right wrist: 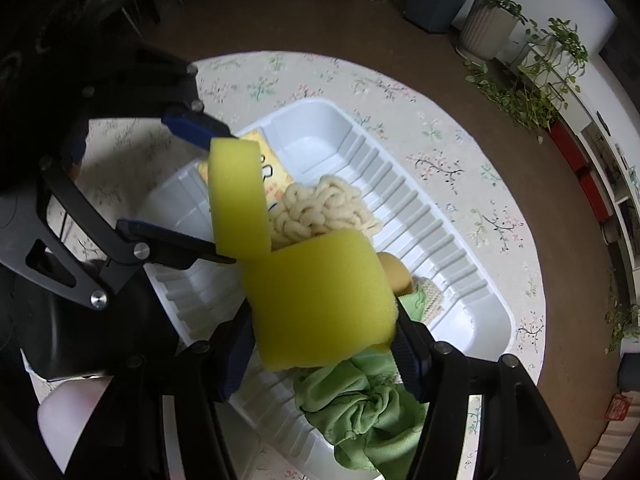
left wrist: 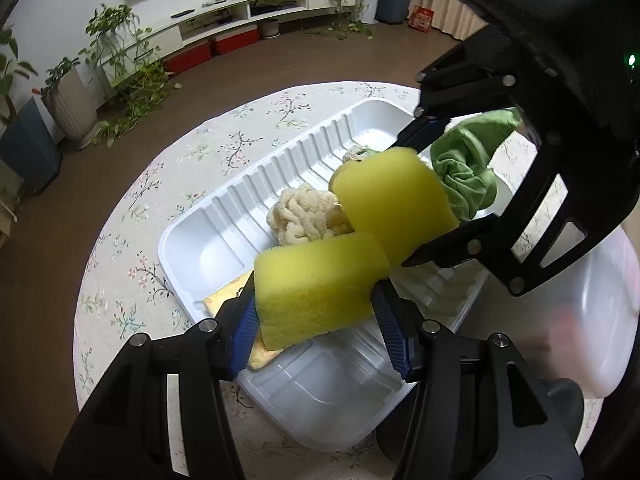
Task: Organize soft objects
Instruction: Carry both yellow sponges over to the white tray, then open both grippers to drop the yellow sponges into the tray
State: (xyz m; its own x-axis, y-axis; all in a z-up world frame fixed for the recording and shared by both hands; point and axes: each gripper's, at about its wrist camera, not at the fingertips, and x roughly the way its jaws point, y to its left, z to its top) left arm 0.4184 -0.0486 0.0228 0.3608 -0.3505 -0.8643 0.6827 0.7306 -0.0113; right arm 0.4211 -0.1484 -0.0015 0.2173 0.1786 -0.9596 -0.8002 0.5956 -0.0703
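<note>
Two yellow sponges hang over a white ribbed tray [left wrist: 168,236] [right wrist: 508,320]. My left gripper [left wrist: 314,292] [right wrist: 228,196] is shut on one sponge [left wrist: 316,288] [right wrist: 238,200], its blue pads pressing both sides. My right gripper [right wrist: 322,316] [left wrist: 406,204] is shut on the other sponge [right wrist: 320,296] [left wrist: 394,208]. The two sponges nearly touch above the tray's middle. In the tray lie a cream knitted bundle [left wrist: 304,216] [right wrist: 324,204], a crumpled green cloth [left wrist: 464,172] [right wrist: 368,412], a flat yellow piece [left wrist: 224,298] [right wrist: 276,172] and a small tan object [right wrist: 394,272].
The tray sits on a round table with a floral cloth [left wrist: 160,184] [right wrist: 440,152]. A white rounded container [left wrist: 600,320] stands beside the tray's near side. Brown floor, potted plants [left wrist: 120,60] and a low white shelf unit [left wrist: 240,12] surround the table.
</note>
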